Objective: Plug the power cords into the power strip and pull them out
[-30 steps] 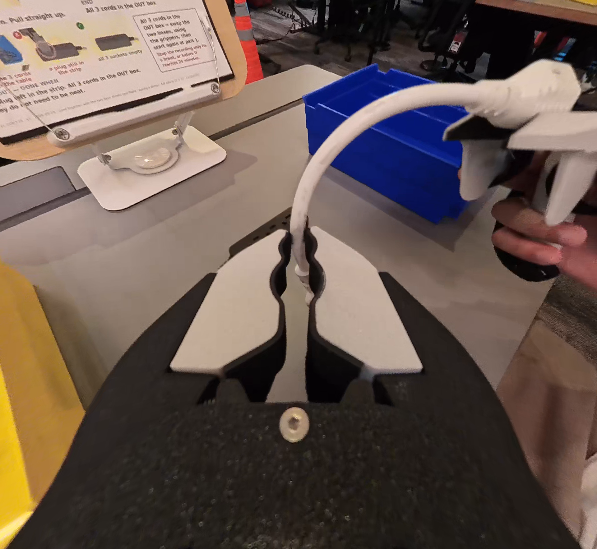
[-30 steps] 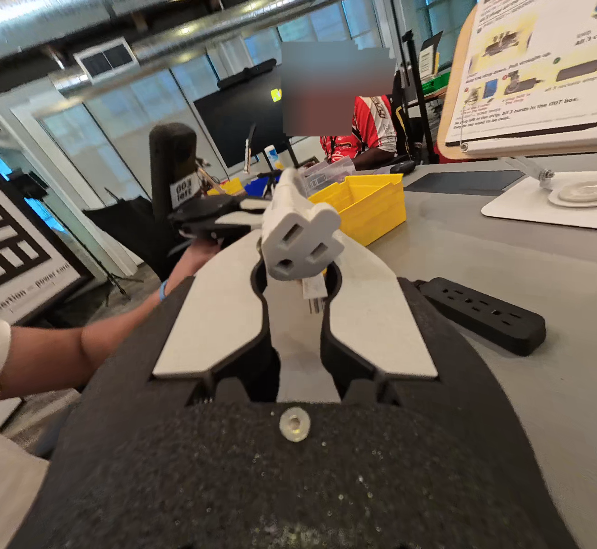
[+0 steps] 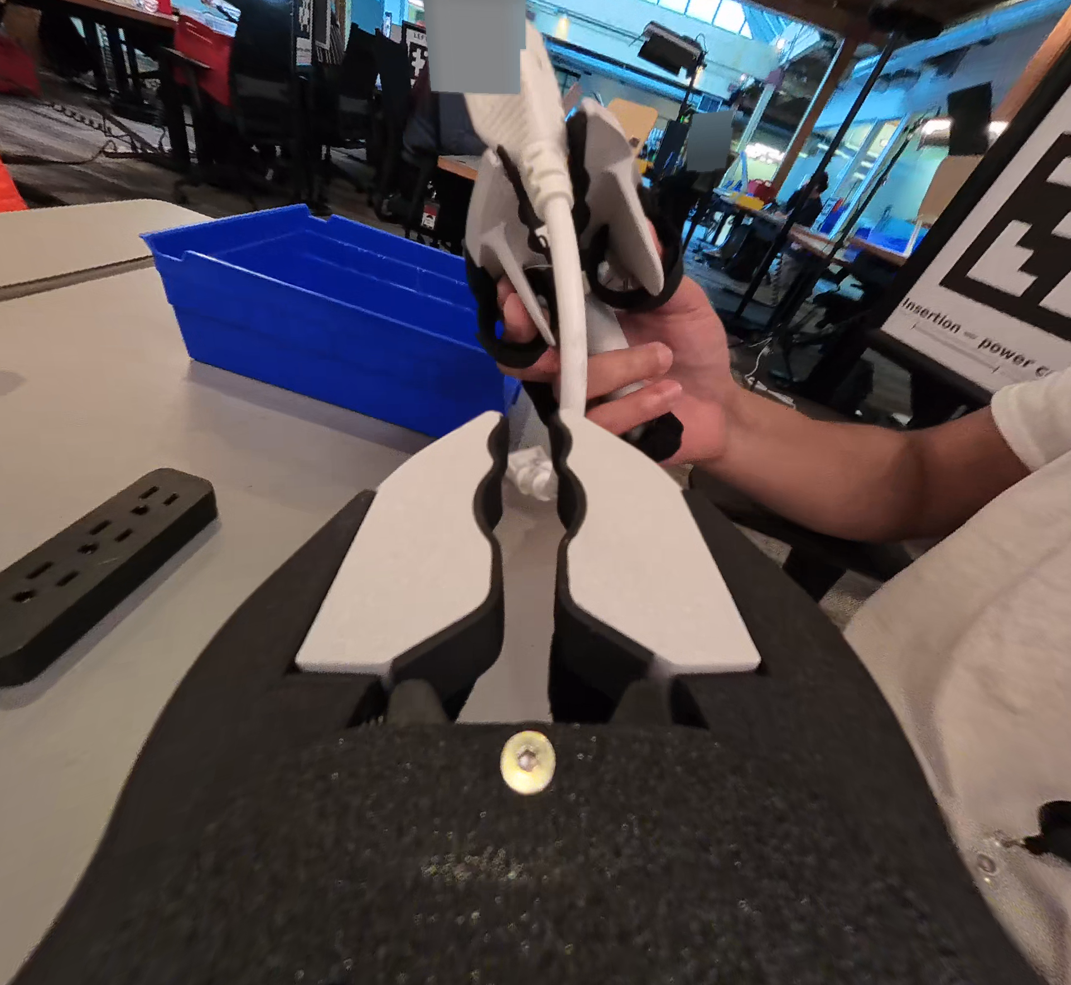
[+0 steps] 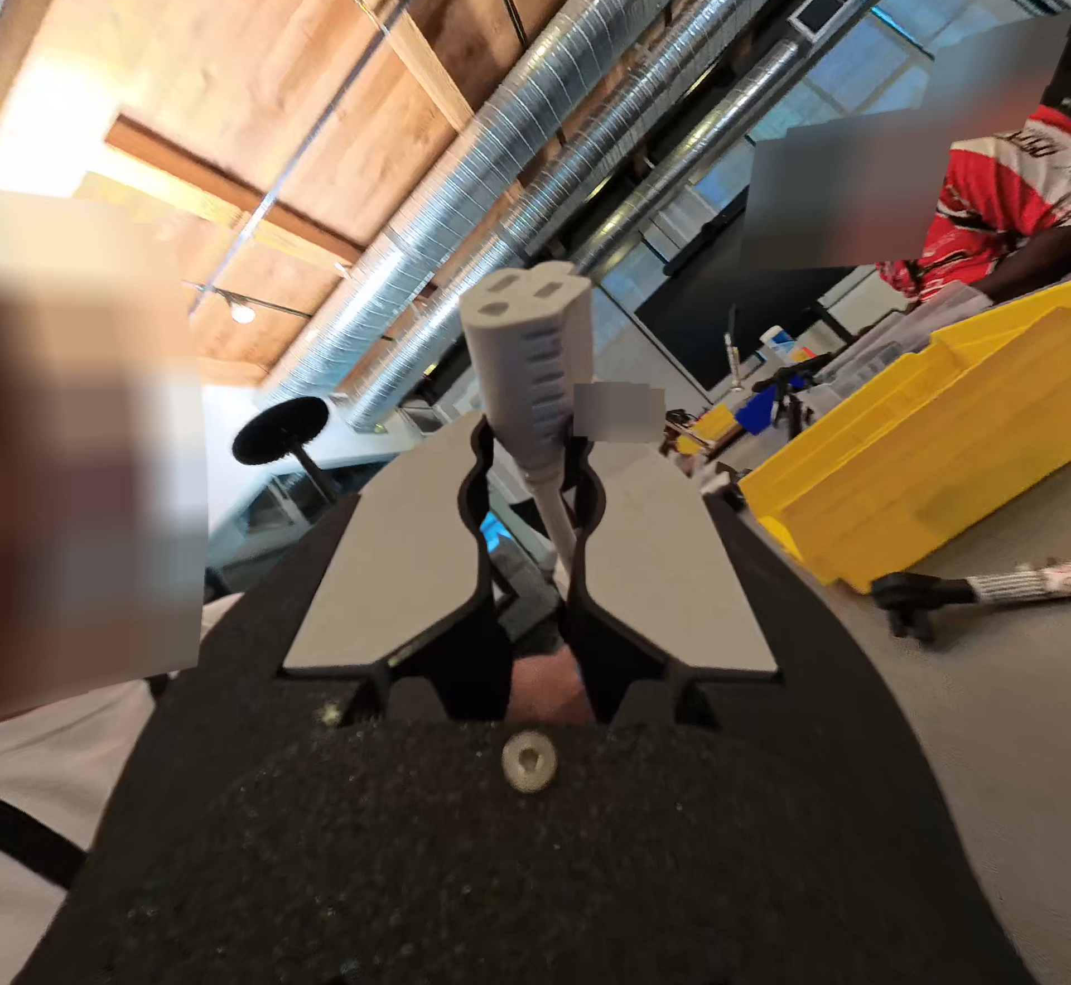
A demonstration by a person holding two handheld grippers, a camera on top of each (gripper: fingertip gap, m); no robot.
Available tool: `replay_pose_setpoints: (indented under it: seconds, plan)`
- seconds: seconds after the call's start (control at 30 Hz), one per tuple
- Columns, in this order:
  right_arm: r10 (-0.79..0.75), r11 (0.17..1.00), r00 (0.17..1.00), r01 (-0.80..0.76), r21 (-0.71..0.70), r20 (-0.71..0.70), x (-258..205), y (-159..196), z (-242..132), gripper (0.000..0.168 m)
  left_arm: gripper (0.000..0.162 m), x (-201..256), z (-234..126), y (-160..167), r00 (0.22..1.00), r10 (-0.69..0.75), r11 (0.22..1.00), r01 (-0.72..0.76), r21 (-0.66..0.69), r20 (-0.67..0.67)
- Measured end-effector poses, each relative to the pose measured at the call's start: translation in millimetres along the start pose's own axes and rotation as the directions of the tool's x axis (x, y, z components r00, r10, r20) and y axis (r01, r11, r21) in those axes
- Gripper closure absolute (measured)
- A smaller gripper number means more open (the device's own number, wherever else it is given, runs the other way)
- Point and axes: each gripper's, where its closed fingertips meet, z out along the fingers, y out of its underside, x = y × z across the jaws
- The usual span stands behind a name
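Where right tongs [image 4: 530,470] pinch, white cord [image 4: 536,377] upright

The left claw [image 3: 530,435] is seen from behind in the left wrist view, its two grey fingers [image 3: 417,540] nearly closed, with only a narrow wavy gap left between the tips. It is held low and pointed forward and slightly up. The right claw [image 3: 550,192] is raised ahead of it and tilted upward, its fingers pressed together. Its handle is wrapped by the right hand [image 3: 655,377], and a bare forearm [image 3: 840,470] is extended from a white sleeve [image 3: 1031,418]. In the right wrist view the right claw [image 4: 530,453] is aimed steeply upward, its tips pinched.
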Motion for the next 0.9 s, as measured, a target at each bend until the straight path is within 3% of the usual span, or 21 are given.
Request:
replay_pose_setpoints:
  seconds: [0.27, 0.3, 0.33, 0.5, 0.57, 0.73, 0.83, 0.9]
  plan:
    - [-0.087, 0.993, 0.994, 0.082, -0.081, -0.062, 6.0, 18.2, 19.4, 0.143, 0.129, 8.7, 15.2, 21.8, 0.996, 0.09, 0.989, -0.089, -0.116, 0.005]
    - [-0.099, 0.992, 0.993, 0.094, -0.081, -0.067, 4.9, 18.1, 20.8, 0.143, 0.134, 6.5, 17.4, 27.9, 0.995, 0.098, 0.985, -0.094, -0.145, 0.019]
    - [-0.111, 0.991, 0.991, 0.105, -0.086, -0.07, 3.6, 18.5, 21.9, 0.143, 0.155, 2.3, 18.2, 33.0, 0.993, 0.11, 0.98, -0.1, -0.172, 0.049]
    - [-0.257, 0.954, 0.961, 0.235, -0.187, -0.105, 2.5, 16.4, 15.3, 0.143, 0.156, 3.7, 5.5, 21.3, 1.0, 0.017, 0.979, -0.02, -0.203, -0.015]
    - [-0.343, 0.908, 0.929, 0.291, -0.301, -0.136, 10.0, 17.3, 3.3, 0.144, 0.156, -2.2, -7.8, 4.2, 0.999, -0.028, 0.984, 0.024, -0.176, -0.019]
    - [-0.492, 0.704, 0.853, 0.275, -0.655, -0.171, 53.9, 71.2, -25.7, 0.137, 0.158, -12.2, -27.1, -25.2, 0.992, -0.117, 0.989, 0.112, -0.092, -0.048]
    - [-0.481, 0.692, 0.859, 0.248, -0.678, -0.177, 72.1, 104.2, -22.4, 0.136, 0.158, -18.3, -25.3, -23.4, 0.987, -0.156, 0.986, 0.153, -0.069, -0.037]
    - [-0.401, 0.737, 0.894, 0.185, -0.65, -0.2, 77.4, 118.1, -18.6, 0.135, 0.157, -23.0, -26.1, -25.4, 0.981, -0.191, 0.981, 0.19, -0.04, -0.028]
